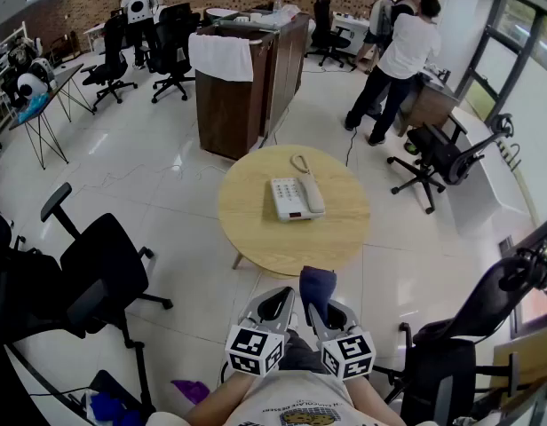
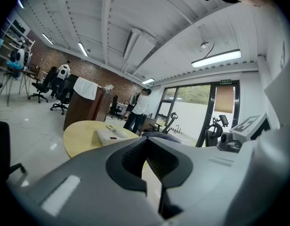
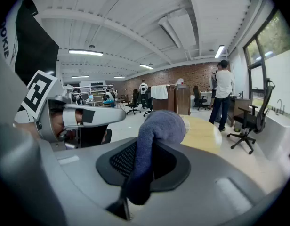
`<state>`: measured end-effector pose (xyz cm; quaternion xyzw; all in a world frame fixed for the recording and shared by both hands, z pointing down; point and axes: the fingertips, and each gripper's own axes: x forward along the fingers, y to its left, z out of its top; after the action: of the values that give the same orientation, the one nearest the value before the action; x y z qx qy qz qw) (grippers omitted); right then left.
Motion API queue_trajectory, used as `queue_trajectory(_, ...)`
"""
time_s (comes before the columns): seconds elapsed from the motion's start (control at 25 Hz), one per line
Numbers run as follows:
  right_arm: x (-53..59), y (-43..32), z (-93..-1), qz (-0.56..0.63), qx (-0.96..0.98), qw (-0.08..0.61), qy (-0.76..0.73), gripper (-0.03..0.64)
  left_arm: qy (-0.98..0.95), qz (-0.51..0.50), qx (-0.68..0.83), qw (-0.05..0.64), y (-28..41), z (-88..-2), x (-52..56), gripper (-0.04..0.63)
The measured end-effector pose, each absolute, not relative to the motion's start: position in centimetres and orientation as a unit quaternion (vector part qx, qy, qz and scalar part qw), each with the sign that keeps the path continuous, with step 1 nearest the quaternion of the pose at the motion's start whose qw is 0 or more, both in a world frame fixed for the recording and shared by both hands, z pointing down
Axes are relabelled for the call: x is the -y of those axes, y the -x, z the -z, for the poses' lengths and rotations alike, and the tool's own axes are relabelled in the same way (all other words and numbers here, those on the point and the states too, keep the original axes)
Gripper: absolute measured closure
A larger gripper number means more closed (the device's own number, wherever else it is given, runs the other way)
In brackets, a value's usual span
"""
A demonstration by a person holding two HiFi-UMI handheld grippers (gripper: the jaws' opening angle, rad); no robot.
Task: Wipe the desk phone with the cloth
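Observation:
A white desk phone (image 1: 296, 198) with its handset lies in the middle of a round wooden table (image 1: 256, 238); in the left gripper view the phone (image 2: 112, 134) shows far ahead. Both grippers hang close to my body, short of the table's near edge. My right gripper (image 1: 320, 304) is shut on a dark blue cloth (image 1: 316, 287), which sticks up and folds over between the jaws (image 3: 154, 131). My left gripper (image 1: 278, 304) has its jaws closed with nothing between them (image 2: 145, 161).
Black office chairs stand at the left (image 1: 100, 273), at the lower right (image 1: 460, 335) and beyond the table (image 1: 442, 153). A wooden counter (image 1: 238, 87) with a white towel is behind the table. People (image 1: 402, 60) stand at the back right.

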<state>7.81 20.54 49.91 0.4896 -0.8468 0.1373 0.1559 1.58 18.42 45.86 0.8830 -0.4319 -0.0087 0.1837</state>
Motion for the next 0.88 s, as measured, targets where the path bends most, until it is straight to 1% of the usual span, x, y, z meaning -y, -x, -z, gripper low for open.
queue_trajectory(0.48,-17.4,-7.9,-50.0,-0.143,0.850,0.150,-0.484,0.549,-0.877,0.002,0.440,0.194,-1.4,-46.5,-15.8,0.603)
queue_trajectory(0.88,-12.1,-8.8,-50.2,-0.145,0.852,0.154,-0.478,0.549,-0.871,0.002,0.449,0.201,-2.1,-46.9,-10.2,0.601)
